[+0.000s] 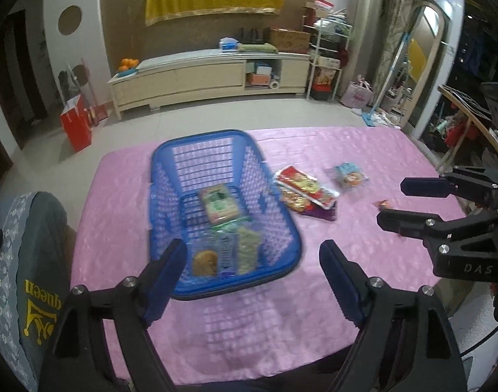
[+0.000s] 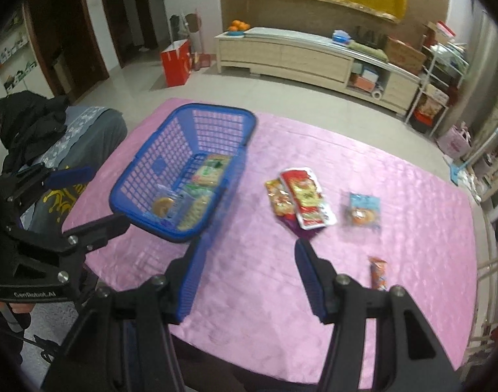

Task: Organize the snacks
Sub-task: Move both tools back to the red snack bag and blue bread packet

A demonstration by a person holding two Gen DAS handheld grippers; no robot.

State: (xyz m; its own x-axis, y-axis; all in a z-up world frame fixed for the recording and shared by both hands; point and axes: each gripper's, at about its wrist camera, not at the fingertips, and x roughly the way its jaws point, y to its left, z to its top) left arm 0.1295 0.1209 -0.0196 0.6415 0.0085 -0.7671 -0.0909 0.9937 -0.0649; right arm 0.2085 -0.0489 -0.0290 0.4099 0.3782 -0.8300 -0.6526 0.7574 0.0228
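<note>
A blue plastic basket (image 1: pixel 203 135) stands on the left half of the pink-covered table (image 1: pixel 363 150). Inside it lie a green snack pack (image 1: pixel 219 204) and a clear pack with a round cake (image 1: pixel 213 258). To its right, on the cloth, lie a red-and-white pack (image 2: pixel 307 199) on top of an orange pack (image 2: pixel 280 199), a blue cake pack (image 2: pixel 363 210) and a small orange stick pack (image 2: pixel 378 272). My left gripper (image 1: pixel 253 246) hangs open above the basket's near end, with nothing in it. Right of the basket, my right gripper (image 2: pixel 249 245) hovers open and empty over the cloth.
A chair with a grey cover (image 1: pixel 30 261) and dark clothing stands against the table's left edge. Beyond the table lie tiled floor, a red bag (image 1: pixel 75 124) and a long low cabinet (image 1: pixel 209 75). A rack and clutter line the right side.
</note>
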